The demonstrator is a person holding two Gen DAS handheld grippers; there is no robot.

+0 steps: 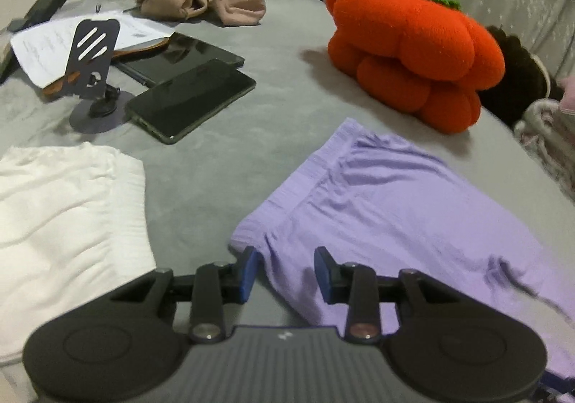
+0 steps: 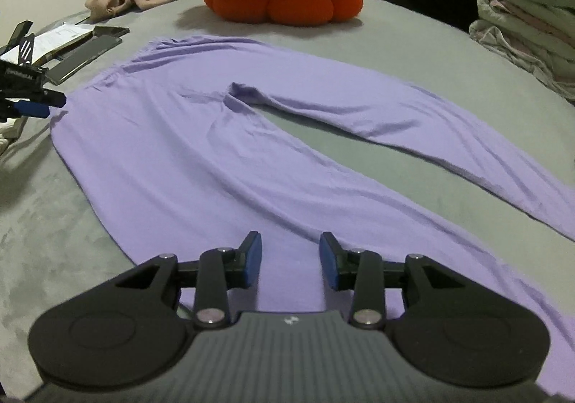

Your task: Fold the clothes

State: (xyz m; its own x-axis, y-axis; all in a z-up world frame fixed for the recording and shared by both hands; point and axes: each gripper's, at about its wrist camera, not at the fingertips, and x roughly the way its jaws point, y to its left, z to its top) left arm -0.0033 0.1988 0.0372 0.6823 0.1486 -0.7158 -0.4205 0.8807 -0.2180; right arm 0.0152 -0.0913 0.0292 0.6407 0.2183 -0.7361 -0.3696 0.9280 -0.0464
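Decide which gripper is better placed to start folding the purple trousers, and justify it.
Probably the right gripper: it is open over a leg of the purple trousers. The left gripper is only at the waistband corner.

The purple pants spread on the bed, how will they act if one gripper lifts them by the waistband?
The purple pants look thin and lie creased, so they would probably go limp and drape. With both legs splayed apart, the legs would likely trail and drag across the grey bed cover. They seem light for their size.
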